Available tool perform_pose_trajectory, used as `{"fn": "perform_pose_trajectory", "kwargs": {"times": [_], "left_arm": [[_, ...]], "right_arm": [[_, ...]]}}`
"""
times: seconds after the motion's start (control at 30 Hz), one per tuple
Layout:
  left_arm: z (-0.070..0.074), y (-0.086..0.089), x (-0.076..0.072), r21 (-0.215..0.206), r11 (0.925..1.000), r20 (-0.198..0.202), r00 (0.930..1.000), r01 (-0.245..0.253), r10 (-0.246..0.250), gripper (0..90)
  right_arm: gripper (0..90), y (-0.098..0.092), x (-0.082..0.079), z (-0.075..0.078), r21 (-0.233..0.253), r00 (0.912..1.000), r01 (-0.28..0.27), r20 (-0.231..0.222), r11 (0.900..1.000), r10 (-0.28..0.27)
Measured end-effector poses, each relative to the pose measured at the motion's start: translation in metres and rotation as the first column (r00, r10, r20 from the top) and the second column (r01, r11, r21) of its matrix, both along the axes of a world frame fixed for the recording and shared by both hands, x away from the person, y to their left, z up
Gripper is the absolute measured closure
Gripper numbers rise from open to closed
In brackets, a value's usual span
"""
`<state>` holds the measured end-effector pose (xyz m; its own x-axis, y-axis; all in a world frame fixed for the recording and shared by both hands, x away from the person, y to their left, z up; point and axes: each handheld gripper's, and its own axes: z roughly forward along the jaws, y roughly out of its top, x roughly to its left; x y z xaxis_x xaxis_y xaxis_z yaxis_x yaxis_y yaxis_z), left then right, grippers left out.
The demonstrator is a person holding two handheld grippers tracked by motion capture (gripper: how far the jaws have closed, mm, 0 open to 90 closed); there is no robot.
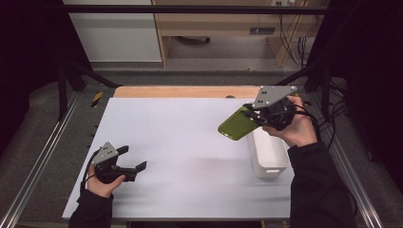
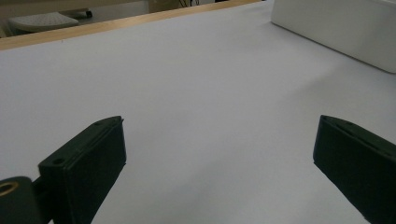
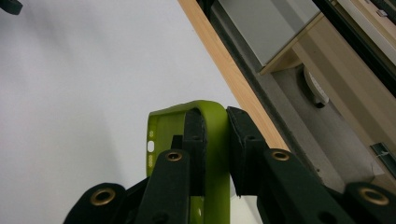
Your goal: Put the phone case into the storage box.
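the right gripper (image 1: 259, 115) was held up over the far right part of the worktop (image 1: 190, 142), its jaws clamped on one edge of an olive-green phone case (image 1: 236, 125), which hung clear of the surface and jutted out to the left, just above and beside the near-left of the white bin (image 1: 269, 152). in the right gripper view the jaws pinched the case's (image 3: 210, 126) thin side wall close to a rounded corner, one pad inside the shell and one outside, with small cut-outs visible along the rim. it looked like a light, thin-walled shell, probably a flexible rubbery plastic, though the pictures did not settle whether it was soft or hard. if soft, it would likely bend and droop when gripped by one wall, and could twist out of a shallow pinch; a matte skin of that sort would tend to grip the pads rather than slide. the safer hold would be deeper across a long side wall near its middle, away from the cut-outs where the rim is weakest. it seemed in no way fragile. the left gripper (image 1: 127, 159) rested low near the front left of the worktop with its jaws wide apart and nothing between them; the left gripper view showed the bare sheet and the bin's (image 2: 341, 28) wall farther off.
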<state>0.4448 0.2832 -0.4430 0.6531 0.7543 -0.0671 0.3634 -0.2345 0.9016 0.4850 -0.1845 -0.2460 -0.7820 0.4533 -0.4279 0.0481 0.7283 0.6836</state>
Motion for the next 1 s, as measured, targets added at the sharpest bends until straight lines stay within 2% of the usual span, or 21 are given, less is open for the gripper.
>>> {"fn": "perform_pose_trajectory", "kwargs": {"times": [0.37, 1.0], "left_arm": [[0.000, 0.004, 0.000, -0.005, 0.9999, 0.006, 0.9999, -0.013, 0.013, 2.3], [-0.003, 0.006, 0.000, -0.001, 1.0000, 0.023, 0.9997, -0.010, 0.010, 0.4]], "right_arm": [[78.7, -0.003, 0.011, 0.006, -0.059, 0.9997, 0.004, 0.025, 0.998, -0.003], [78.5, -0.008, 0.021, 0.020, -0.106, 0.9985, 0.006, 0.054, 0.994, 0.000]]}}
